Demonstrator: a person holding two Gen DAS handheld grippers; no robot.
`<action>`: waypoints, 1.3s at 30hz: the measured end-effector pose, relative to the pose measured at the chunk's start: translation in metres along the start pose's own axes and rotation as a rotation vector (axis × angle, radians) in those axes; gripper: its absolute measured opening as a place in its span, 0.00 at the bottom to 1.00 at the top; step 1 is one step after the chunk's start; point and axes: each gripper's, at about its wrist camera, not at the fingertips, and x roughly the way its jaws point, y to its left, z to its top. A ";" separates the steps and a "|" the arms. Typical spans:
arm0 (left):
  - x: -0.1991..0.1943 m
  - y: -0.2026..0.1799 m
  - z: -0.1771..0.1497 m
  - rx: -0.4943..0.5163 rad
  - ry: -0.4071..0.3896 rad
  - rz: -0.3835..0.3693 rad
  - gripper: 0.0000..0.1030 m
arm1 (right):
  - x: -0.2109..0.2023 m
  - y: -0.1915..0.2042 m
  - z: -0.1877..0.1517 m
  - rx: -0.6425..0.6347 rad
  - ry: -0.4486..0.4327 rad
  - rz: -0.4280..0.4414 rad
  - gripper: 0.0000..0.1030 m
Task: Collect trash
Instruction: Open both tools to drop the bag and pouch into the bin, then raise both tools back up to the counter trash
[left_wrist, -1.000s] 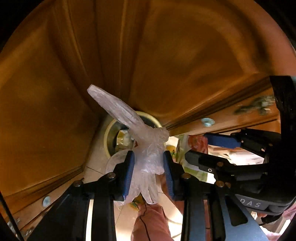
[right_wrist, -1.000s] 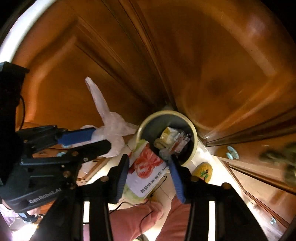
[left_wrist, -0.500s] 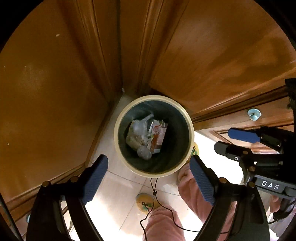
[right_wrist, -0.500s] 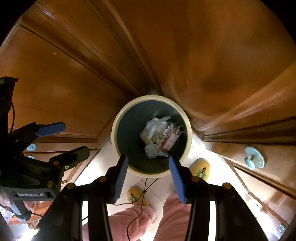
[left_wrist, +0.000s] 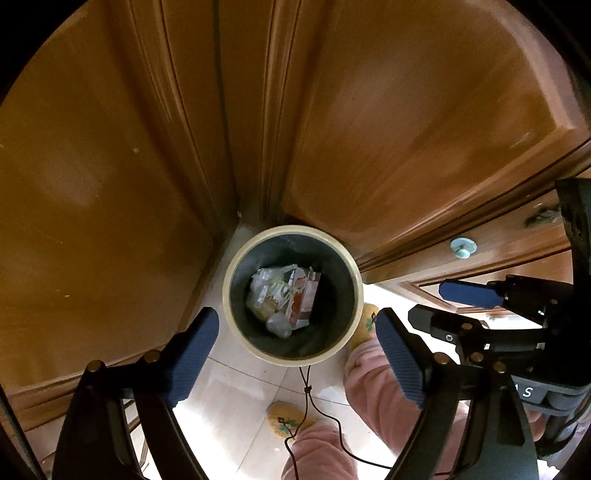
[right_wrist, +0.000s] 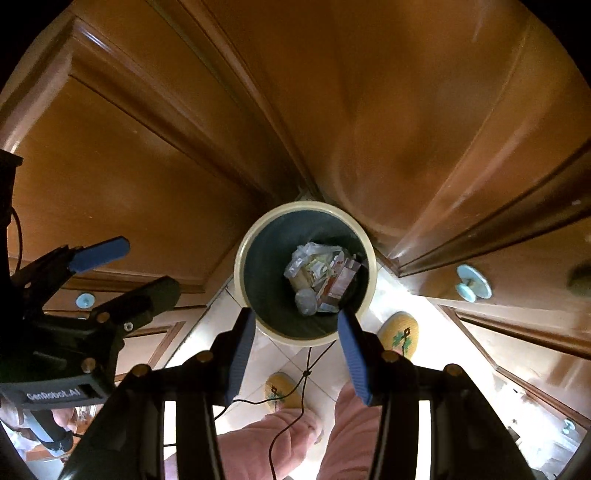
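Note:
A round bin (left_wrist: 354, 269) with a cream rim and dark inside stands on the floor in a corner of wooden cabinets. It also shows in the right wrist view (right_wrist: 247, 254). Inside lies trash (left_wrist: 284, 299): clear plastic bags and a red and white packet, also seen in the right wrist view (right_wrist: 321, 277). My left gripper (left_wrist: 297, 332) is open and empty, high above the bin. My right gripper (right_wrist: 295, 332) is open and empty, above the bin too. Each gripper shows in the other's view, the right one (left_wrist: 461, 299) and the left one (right_wrist: 125, 273).
Wooden cabinet doors (left_wrist: 406, 129) close in behind and beside the bin, with pale blue knobs (left_wrist: 463, 248). The person's pink trouser legs (right_wrist: 266, 435) and yellow slippers (right_wrist: 400, 332) stand on the white tiled floor (left_wrist: 229, 380) right in front of the bin. A thin black cable (left_wrist: 314, 406) hangs down.
A second ago my left gripper held a clear plastic bag and my right gripper a printed packet. Both opened and the trash dropped into the bin. Both grippers have since risen.

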 end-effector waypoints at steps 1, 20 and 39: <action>-0.007 -0.001 0.000 -0.006 -0.003 -0.004 0.82 | -0.005 0.000 0.000 0.000 -0.004 0.000 0.46; -0.208 -0.023 0.033 -0.087 -0.055 -0.026 0.71 | -0.212 0.052 -0.008 -0.059 -0.189 0.005 0.46; -0.383 -0.108 0.142 0.134 -0.353 -0.103 0.75 | -0.414 0.025 0.048 -0.044 -0.509 -0.106 0.46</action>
